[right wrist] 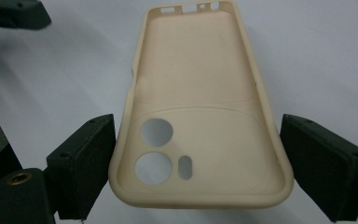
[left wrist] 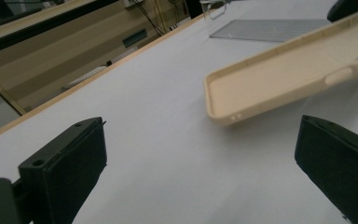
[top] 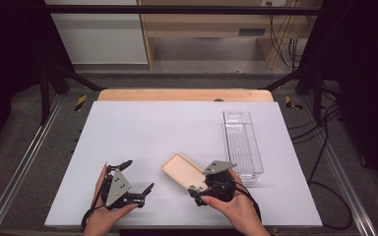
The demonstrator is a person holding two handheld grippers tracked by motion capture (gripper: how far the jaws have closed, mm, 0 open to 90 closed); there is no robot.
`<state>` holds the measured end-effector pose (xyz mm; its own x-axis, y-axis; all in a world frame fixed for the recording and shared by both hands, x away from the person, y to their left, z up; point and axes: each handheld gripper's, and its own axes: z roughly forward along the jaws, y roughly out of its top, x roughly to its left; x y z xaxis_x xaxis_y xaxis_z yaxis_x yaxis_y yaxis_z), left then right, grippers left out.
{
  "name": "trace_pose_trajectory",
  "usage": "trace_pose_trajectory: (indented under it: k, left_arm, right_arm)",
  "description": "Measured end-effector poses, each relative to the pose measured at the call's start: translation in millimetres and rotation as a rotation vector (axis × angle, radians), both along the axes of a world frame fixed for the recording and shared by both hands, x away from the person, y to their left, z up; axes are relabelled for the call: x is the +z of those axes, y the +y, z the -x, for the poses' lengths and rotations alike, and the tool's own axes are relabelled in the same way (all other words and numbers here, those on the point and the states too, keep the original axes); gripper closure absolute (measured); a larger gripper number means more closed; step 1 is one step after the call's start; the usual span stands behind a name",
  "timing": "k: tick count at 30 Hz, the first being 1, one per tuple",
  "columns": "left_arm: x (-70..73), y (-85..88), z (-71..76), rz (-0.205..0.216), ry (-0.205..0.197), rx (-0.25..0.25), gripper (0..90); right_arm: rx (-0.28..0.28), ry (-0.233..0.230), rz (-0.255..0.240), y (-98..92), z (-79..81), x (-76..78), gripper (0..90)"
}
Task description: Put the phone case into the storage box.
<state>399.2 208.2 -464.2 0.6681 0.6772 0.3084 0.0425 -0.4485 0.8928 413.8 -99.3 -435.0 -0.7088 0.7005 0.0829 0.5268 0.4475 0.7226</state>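
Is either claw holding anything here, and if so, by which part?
The right claw straddles the camera-cutout end of the beige phone case, jaws beside its long edges; whether they actually grip it cannot be told. The left claw is open, holding nothing.

Lab/test rig: black metal frame (top: pixel 49 83) round white table (top: pixel 142 128), loose cables (top: pixel 288 46), wood bench (top: pixel 202 24) behind.

Each black gripper (top: pixel 137 177) carries a grey three-cornered plate — thick rectangular jaws, a trailing black cable.
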Motion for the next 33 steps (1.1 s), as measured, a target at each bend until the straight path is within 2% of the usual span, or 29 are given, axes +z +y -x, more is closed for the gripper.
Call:
trace_pose_trajectory:
  k: [2, 6, 9, 11, 15, 20, 27, 33]
  left_arm:
    - [-2.4, -6.8, -2.0, -0.021, 0.003, -0.018, 2.2]
    - [-8.9, -22.5, -8.0, -0.115, -0.02, -0.045, 3.1]
    - [-11.9, -33.0, -14.1, -0.185, -0.068, -0.053, 5.3]
    - [-12.2, -37.9, -17.7, -0.217, -0.1, -0.049, 6.6]
    - [-10.4, -42.6, -20.0, -0.256, -0.165, -0.04, 9.2]
    - [-9.0, -42.6, -18.4, -0.283, -0.216, -0.03, 13.3]
    - [-11.3, -52.4, -21.4, -0.386, -0.318, -0.02, 20.7]
    - [-9.5, -55.3, -16.7, -0.423, -0.37, -0.017, 25.6]
  right_arm:
    - [0.004, 0.0, -0.003, 0.9, -2.2, 3.4, 13.0]
    - [0.009, 0.006, -0.012, 2.8, -7.8, 10.1, 13.1]
    - [0.011, 0.006, -0.016, 4.8, -11.5, 16.7, 13.1]
    - [0.015, 0.001, -0.014, 6.3, -13.5, 21.5, 13.1]
    - [0.026, 0.0, -0.016, 8.9, -16.4, 29.0, 13.1]
    - [0.045, 0.004, -0.012, 12.3, -17.3, 35.3, 13.1]
    - [0.067, 0.009, -0.012, 15.9, -15.2, 39.8, 13.1]
    - [0.076, 0.014, -0.019, 15.4, -14.3, 40.0, 13.1]
